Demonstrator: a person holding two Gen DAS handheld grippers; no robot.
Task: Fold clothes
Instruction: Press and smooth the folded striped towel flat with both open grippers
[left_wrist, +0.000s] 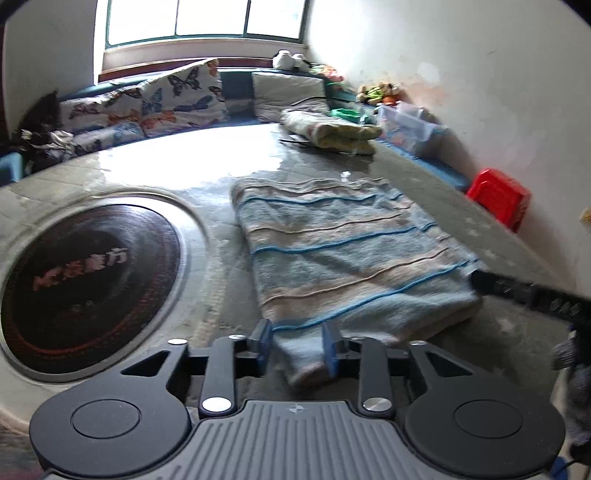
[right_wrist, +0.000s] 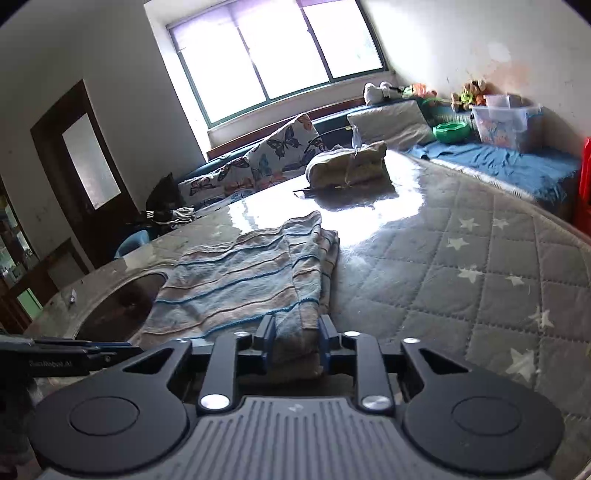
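Blue-padded left gripper (left_wrist: 297, 345) and right gripper (right_wrist: 295, 341) each pinch a near corner of the blue-and-beige striped knit garment (left_wrist: 343, 251), lying partly folded beside the dark round hob (left_wrist: 86, 284) on the desk (right_wrist: 461, 266). Judgement: mid-fold; carry both corners evenly away. Beyond the garment sits a folded yellow cloth (left_wrist: 332, 129).

The striped garment (left_wrist: 343, 254) was a soft, fuzzy cloth in pale blue and beige bands with thin bright blue lines across it. It lay flat on the grey quilted table cover (right_wrist: 461, 266), folded into a long rectangle with a second layer showing along its right edge. Its near end was bunched and slightly raised from the surface.
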